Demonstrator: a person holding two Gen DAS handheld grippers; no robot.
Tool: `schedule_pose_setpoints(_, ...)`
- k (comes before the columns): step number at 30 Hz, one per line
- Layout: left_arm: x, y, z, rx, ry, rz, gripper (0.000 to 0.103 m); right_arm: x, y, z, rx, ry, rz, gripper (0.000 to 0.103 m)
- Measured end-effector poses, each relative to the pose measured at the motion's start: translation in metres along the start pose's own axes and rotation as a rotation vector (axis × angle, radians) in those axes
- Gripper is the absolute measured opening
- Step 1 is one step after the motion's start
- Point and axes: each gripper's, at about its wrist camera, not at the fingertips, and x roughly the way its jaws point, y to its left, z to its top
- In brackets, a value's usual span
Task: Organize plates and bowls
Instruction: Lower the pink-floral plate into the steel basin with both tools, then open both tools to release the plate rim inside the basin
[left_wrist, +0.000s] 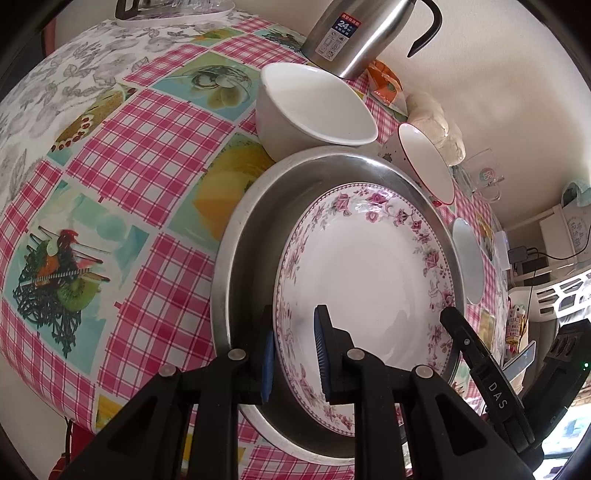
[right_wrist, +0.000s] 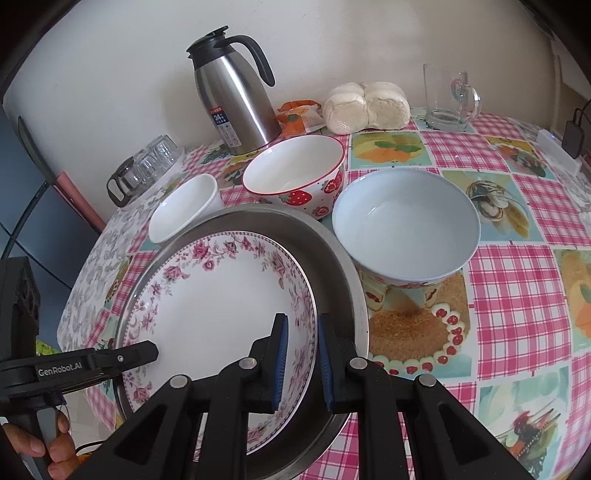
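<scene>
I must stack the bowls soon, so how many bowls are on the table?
3. A plain white bowl sits left, behind the metal tray. A strawberry bowl is before the flask. A pale blue bowl stands right of the tray. None seems hidden.

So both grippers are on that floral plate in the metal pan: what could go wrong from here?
1. Both the left gripper and the right gripper pinch only the rim of the floral plate; it could slip or tilt when moved.
2. The plate sits off-centre in the metal pan and could clatter against its wall.
3. The blue bowl stands close by and could get knocked.
</scene>
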Motion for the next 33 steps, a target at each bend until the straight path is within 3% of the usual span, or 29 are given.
schedule_pose_setpoints(25,0.003,-0.004,0.002,0.002,-0.004,0.023,0.023,0.001,0.004,0.001,-0.02,0.02,-0.025,0.02)
schedule_pose_setpoints(33,-0.011,-0.019,0.006,0.072,-0.09,0.055,0.03,-0.006,0.003,0.004,-0.025,-0.005,-0.033,0.02)
